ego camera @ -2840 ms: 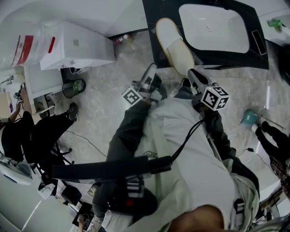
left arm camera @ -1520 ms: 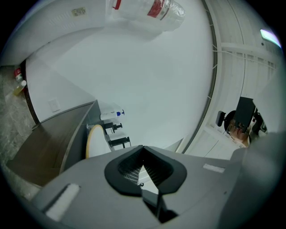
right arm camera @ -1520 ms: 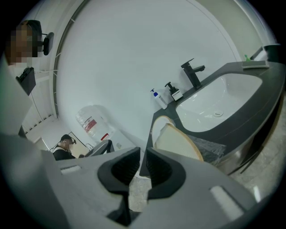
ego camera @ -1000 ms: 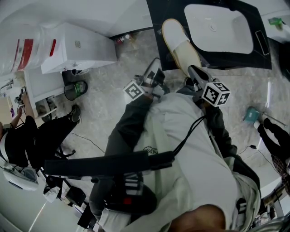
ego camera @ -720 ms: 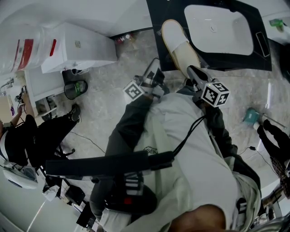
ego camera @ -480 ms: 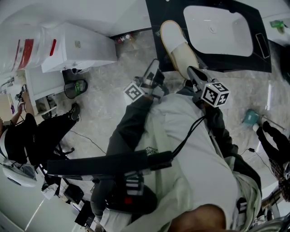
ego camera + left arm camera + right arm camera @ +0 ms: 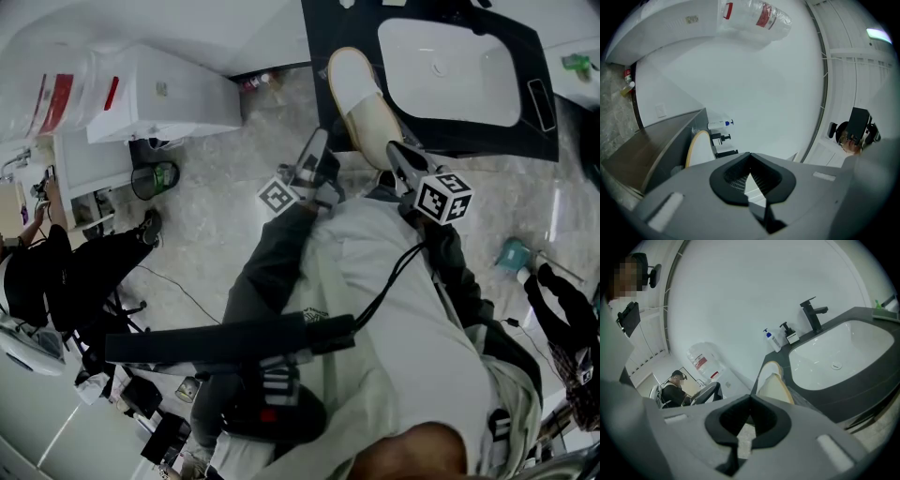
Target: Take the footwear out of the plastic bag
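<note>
A cream slipper (image 7: 361, 98) lies on the dark counter (image 7: 321, 37), left of the sink, with its heel end over the counter's front edge. It also shows in the left gripper view as a pale curved edge (image 7: 697, 151), and the slipper (image 7: 771, 383) rises just beyond the jaws in the right gripper view. My left gripper (image 7: 316, 148) is shut and empty, just left of the slipper's heel. My right gripper (image 7: 394, 150) is at the heel's right side. Its jaws have just closed with nothing between them. A clear plastic bag (image 7: 56, 89) with red print lies far left on a white unit.
The white basin (image 7: 448, 58) is set in the counter, with a black tap (image 7: 813, 312) and soap bottles (image 7: 772, 339) behind it. A white cabinet (image 7: 164, 94) stands to the left on the marble floor. Seated people (image 7: 56, 281) and a bin (image 7: 155, 178) are at the left.
The head view drifts slightly. Both grippers and the slipper stay where they were.
</note>
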A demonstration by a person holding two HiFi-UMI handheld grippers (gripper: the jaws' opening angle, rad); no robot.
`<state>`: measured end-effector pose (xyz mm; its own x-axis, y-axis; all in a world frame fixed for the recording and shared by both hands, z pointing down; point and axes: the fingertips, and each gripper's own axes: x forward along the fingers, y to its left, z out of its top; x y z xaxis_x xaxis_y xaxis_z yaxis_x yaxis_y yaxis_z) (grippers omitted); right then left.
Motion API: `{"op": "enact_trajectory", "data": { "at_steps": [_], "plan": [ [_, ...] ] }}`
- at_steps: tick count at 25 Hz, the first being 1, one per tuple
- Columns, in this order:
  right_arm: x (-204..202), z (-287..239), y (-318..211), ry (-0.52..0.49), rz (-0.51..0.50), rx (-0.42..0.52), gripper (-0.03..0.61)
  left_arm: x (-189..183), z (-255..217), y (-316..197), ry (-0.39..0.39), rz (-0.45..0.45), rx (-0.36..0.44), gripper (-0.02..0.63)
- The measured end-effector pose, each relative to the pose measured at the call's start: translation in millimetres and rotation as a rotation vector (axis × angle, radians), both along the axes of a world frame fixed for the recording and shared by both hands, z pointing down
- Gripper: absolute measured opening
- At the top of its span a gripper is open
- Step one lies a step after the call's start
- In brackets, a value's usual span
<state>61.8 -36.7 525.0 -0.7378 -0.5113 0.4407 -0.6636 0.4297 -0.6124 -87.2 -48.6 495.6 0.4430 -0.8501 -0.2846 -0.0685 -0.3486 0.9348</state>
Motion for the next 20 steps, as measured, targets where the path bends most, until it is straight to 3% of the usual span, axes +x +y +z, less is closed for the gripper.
{"op": "enact_trajectory", "data": {
  "at_steps": [20],
  "plan": [
    [13.8, -4.2, -3.3, -0.019, -0.024, 0.013, 0.002, 9.5, -3.9, 4.5, 0.014, -0.046, 0.017, -0.002]
  ]
}}
